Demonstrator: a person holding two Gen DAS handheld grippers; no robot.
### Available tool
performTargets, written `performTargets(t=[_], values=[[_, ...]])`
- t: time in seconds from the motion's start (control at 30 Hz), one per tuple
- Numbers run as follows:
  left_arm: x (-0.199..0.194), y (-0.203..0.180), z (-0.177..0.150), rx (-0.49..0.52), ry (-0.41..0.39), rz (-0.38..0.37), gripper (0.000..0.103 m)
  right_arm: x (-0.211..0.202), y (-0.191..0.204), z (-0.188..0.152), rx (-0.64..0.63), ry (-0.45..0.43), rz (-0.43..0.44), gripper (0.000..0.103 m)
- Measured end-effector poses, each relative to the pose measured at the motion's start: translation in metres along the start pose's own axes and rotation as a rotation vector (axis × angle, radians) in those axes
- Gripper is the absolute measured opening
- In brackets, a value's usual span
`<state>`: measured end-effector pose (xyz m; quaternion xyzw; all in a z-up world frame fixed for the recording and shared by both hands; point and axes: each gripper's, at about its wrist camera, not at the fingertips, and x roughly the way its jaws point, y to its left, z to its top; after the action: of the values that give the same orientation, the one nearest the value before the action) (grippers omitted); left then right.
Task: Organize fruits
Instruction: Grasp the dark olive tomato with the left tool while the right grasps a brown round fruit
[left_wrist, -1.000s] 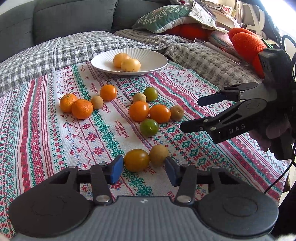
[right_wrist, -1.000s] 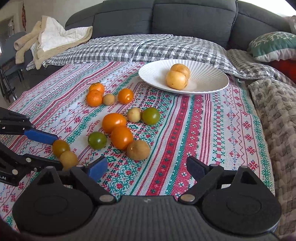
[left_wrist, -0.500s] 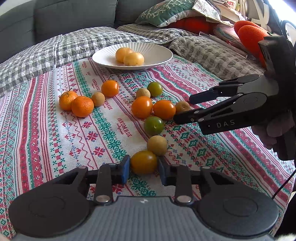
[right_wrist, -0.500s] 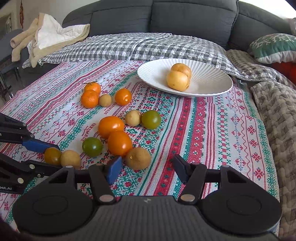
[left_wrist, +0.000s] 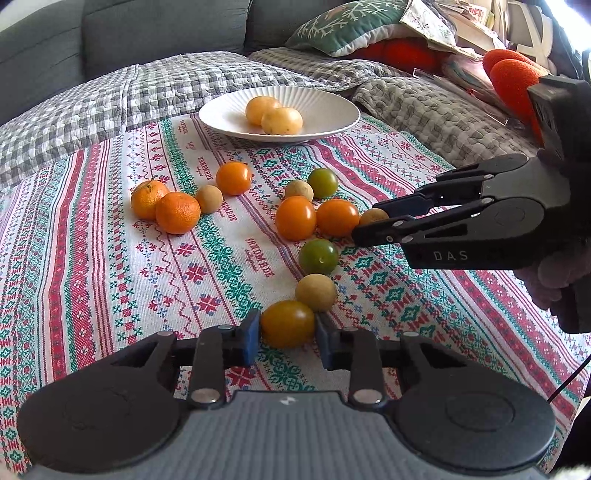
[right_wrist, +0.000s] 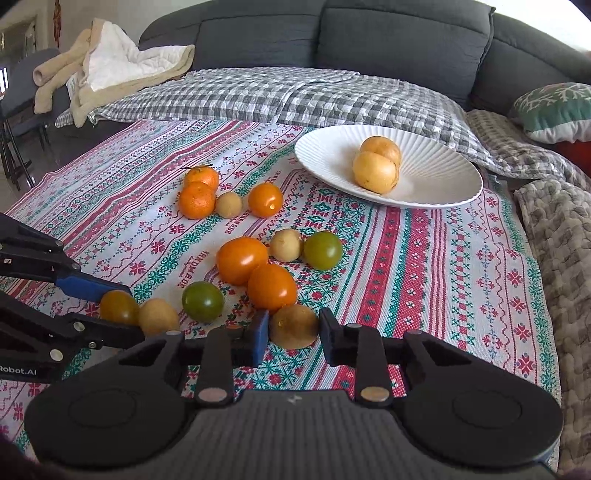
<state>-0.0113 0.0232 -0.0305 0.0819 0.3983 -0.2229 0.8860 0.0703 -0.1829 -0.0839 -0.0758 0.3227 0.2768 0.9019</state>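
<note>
While loose tomatoes and tangerines crowd the patterned cloth (right_wrist: 424, 258) before a white plate (right_wrist: 436, 184), the left claw (left_wrist: 288, 332) grips a yellow-orange tomato (left_wrist: 288, 323). Nearby, the right claw (right_wrist: 293, 334) closes around a brown fruit (right_wrist: 293, 325).

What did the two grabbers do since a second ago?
Both moved forward and narrowed. The left gripper closed its fingers onto the amber tomato. The right gripper now straddles the tan round fruit, right pad maybe not touching. Both fruits remain on the tablecloth; the white plate and other fruits stayed put.
</note>
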Motion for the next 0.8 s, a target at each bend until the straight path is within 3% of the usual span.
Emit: performTargets(t=[0.27,0.57,0.8], values=[[-0.006,0.002,0.012,-0.049,-0.028,-0.004,0.020,-0.009,-0.004,0.008,0.033,-0.026,0.016,0.026],[-0.010,-0.008,0.033,-0.037,-0.071,-0.007,0.020,-0.018,-0.021,0.025,0.091,-0.086,0.017,0.026],[-0.005,-0.011,0.069,-0.019,-0.104,0.007,0.020,-0.022,-0.046,0.040,0.153,-0.141,0.037,0.026]])
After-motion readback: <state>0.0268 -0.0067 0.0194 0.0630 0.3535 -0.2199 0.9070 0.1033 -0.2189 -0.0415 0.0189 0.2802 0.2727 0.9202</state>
